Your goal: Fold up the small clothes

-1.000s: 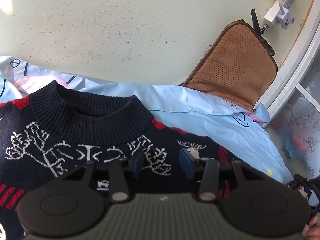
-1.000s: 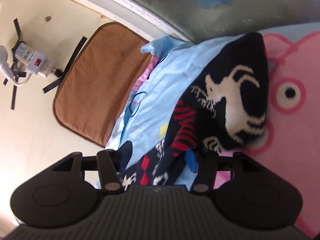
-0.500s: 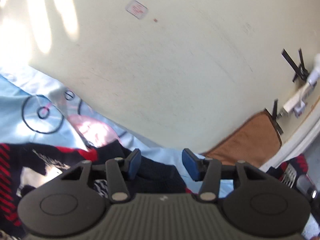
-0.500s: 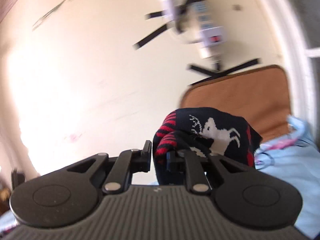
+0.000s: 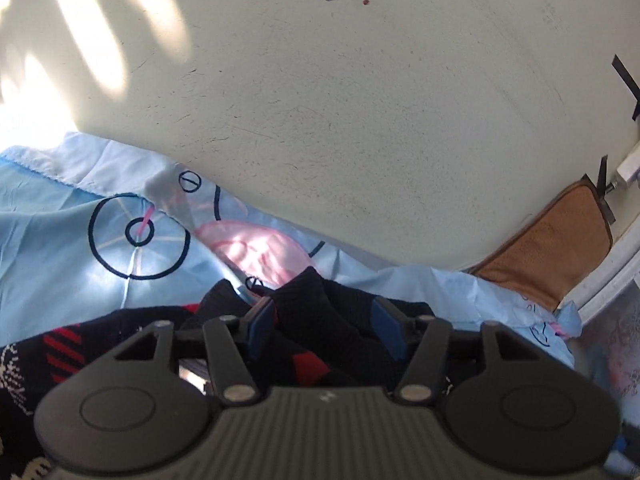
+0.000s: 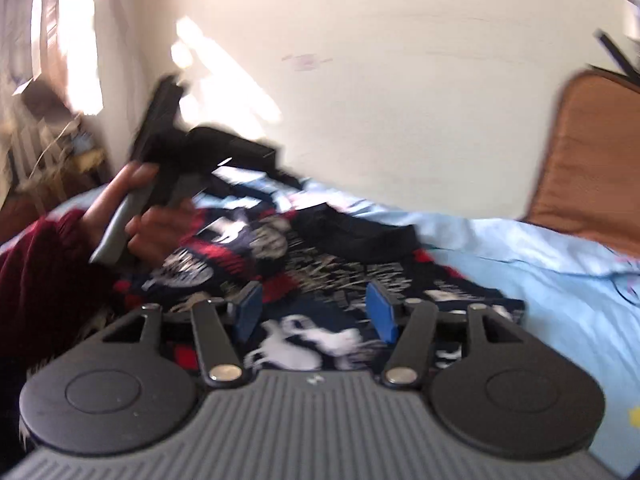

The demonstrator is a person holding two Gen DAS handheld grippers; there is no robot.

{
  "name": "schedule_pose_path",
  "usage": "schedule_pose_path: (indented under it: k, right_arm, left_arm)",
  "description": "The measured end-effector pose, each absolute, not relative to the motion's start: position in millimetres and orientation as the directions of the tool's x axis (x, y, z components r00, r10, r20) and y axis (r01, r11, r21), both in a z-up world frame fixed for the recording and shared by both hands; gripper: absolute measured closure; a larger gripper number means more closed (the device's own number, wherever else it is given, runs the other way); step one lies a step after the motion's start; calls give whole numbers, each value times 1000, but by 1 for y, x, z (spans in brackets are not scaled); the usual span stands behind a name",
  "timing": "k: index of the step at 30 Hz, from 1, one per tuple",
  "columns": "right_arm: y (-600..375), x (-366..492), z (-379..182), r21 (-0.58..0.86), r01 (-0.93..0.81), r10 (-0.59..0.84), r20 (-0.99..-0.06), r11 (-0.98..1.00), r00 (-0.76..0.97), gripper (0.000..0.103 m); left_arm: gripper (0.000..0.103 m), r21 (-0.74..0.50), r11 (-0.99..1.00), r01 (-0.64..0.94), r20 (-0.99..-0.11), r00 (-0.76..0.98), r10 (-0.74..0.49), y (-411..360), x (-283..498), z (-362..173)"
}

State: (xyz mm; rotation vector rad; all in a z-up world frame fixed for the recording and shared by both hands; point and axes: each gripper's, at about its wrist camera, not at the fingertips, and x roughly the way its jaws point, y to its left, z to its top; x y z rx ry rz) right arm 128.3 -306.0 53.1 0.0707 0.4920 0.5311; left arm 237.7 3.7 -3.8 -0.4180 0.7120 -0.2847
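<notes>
A small navy knit sweater (image 6: 352,264) with red stripes and white reindeer lies on a light blue printed sheet (image 6: 560,280). In the left wrist view its dark ribbed fabric (image 5: 320,320) bunches between the blue pads. My left gripper (image 5: 324,330) is open over that fabric. My right gripper (image 6: 316,312) is open and empty just above the sweater's reindeer pattern. The right wrist view is motion-blurred and shows the other hand-held gripper (image 6: 168,152) at the sweater's far left side.
A cream wall (image 5: 320,120) rises right behind the bed. A brown cushion (image 5: 560,256) leans at the right, also in the right wrist view (image 6: 592,168). A window frame (image 5: 616,280) and a power strip (image 5: 628,168) are at the far right.
My right gripper has let go of the folded sweater part and opened, now low over the sweater. My left gripper stayed open and shifted slightly over the bunched dark fabric.
</notes>
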Motion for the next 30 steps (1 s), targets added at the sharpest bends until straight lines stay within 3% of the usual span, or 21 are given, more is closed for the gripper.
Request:
schedule_pose_path:
  k: [4,5,6,7,8,9,11,12,15,17,19,20,21,23,26,30]
  right_arm:
    - [-366,184,29,376,-167,354,-512,912,783,41]
    - [-371,194,19,416,-134,360,-530,900,768,41]
    - [-374,203,7,467,-127,396,-541,875,742,41]
    - [-372,209,-3,507,-130,437,-551,852,711,41]
    - [-367,214,-9,525,-140,466,-563,840,683,54]
    - [-357,214,-9,491,-150,449,-576,858,683,82]
    - [-347,211,2,428,-186,416,-542,884,730,90]
    - [-352,209,11,433,-190,405,-483,881,776,90]
    - [-371,212,27,458,-191,371,-343,868,863,91]
    - [-367,225,18,386,-181,340,-399,904,852,91]
    - [-358,239,-4,324,-160,318,-526,933,789,91]
    - [-356,241,-12,300,-137,291,-563,944,773,85]
    - [-360,237,-16,304,-111,273,-563,946,780,76]
    - [-375,224,-13,386,-70,278,-515,920,811,72]
    - [-378,205,3,445,-106,330,-464,889,822,72]
    - [-332,188,25,402,-283,458,-453,871,765,72]
  left_arm:
    - [50,-426,887,177,-587,692,-420,-9,236,-7]
    - [59,-410,892,191,-590,690,-419,-13,235,-7]
    - [81,-385,899,209,-594,689,-415,-17,233,-7]
    - [92,-371,901,225,-601,682,-418,-21,232,-7]
    - [101,-363,902,236,-603,678,-420,-24,231,-7]
    - [101,-354,903,241,-598,685,-417,-25,230,-7]
    - [101,-338,909,243,-577,710,-405,-26,226,-4]
    - [101,-341,908,243,-554,728,-403,-24,223,0]
    - [101,-344,918,199,-515,777,-362,-17,222,2]
    - [101,-308,939,152,-548,778,-306,-18,228,-3]
    - [101,-281,952,120,-596,756,-271,-19,236,-12]
    - [100,-278,954,112,-613,744,-266,-19,239,-16]
    - [100,-280,954,105,-618,741,-263,-17,240,-18]
    - [98,-306,947,94,-601,752,-269,-10,239,-16]
    - [96,-374,924,76,-552,782,-288,4,235,-10]
    - [93,-505,863,16,-492,816,-303,33,232,-4]
